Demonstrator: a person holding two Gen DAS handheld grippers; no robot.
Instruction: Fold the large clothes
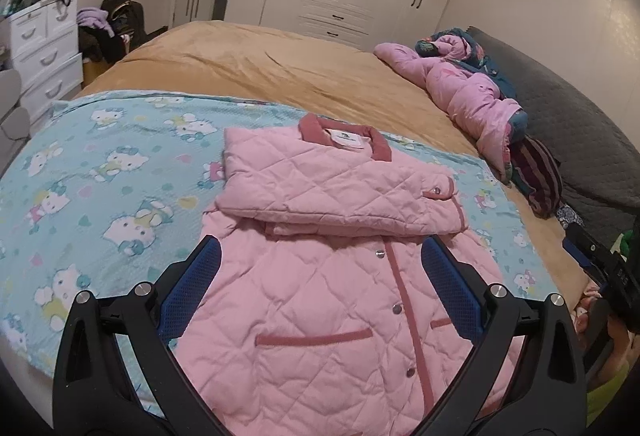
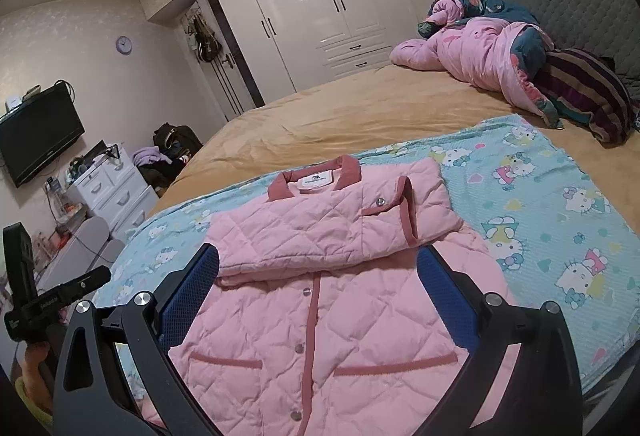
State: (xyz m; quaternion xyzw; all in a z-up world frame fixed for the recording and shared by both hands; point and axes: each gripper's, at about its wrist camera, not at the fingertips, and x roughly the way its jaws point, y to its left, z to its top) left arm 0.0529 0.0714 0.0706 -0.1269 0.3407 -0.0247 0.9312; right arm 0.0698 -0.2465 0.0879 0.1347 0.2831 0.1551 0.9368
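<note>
A pink quilted jacket (image 1: 320, 276) with darker pink trim and snap buttons lies on a Hello Kitty blanket (image 1: 100, 176) on the bed. Its sleeves are folded across the chest below the collar (image 1: 344, 136). My left gripper (image 1: 320, 248) is open, held above the jacket's lower front, and holds nothing. In the right wrist view the jacket (image 2: 320, 316) lies the same way on the blanket (image 2: 540, 196). My right gripper (image 2: 318, 260) is open and empty above the jacket's lower half. The other gripper shows at each view's edge (image 1: 600, 276) (image 2: 40, 300).
A tan bedspread (image 1: 260, 68) covers the bed. A heap of pink and dark bedding (image 1: 472, 88) lies by the grey headboard (image 1: 580, 124). White drawers (image 1: 40, 48) and a clothes pile stand at the left. A white wardrobe (image 2: 320, 16) lines the far wall.
</note>
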